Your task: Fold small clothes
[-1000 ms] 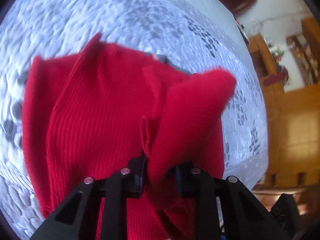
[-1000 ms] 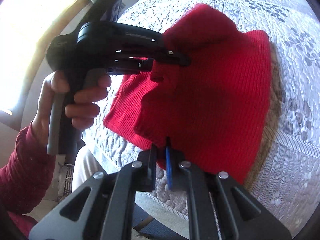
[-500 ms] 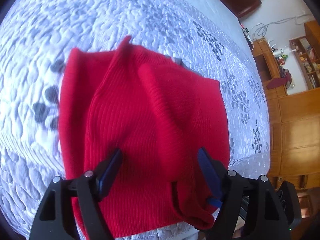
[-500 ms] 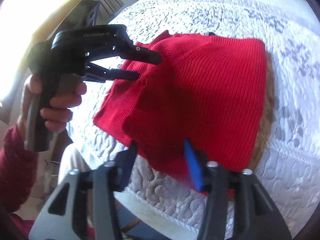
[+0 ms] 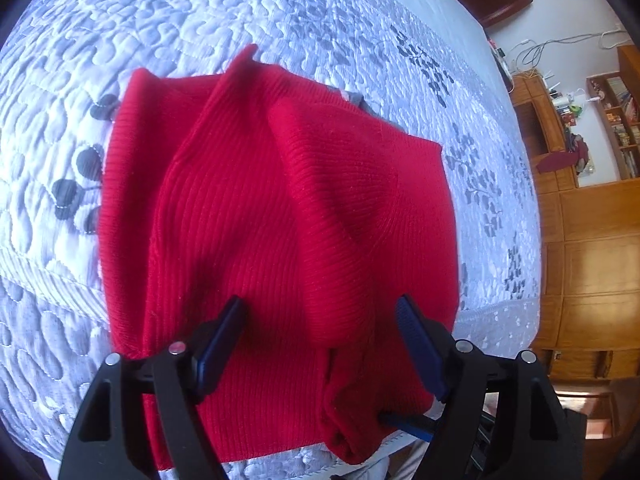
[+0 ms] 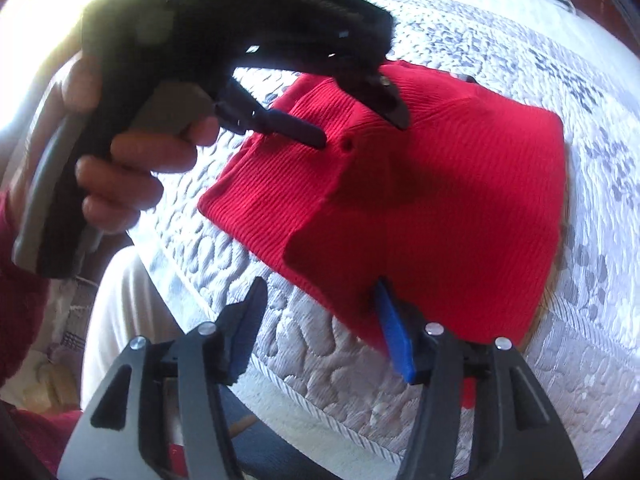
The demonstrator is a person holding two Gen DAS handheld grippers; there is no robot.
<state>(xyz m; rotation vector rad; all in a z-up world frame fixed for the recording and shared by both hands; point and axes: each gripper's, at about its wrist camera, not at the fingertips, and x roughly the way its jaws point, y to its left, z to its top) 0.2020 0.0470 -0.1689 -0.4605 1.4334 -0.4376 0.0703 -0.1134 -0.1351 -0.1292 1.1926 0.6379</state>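
Both tools, my left tool and right tool, gape wide, holding nothing. My red sweater lies partly folded on the bed just ahead (long axis running away), left tool nearer.

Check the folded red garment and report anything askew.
The red garment lies folded on the quilt, but unevenly: one corner bunches at the bed's near edge, and a ridge sticks up at the far side.

1. Left wrist view: close above the red garment, facing down across the bed.
2. Right wrist view: near bed edge, facing across.
3. Shared: garment, quilt.
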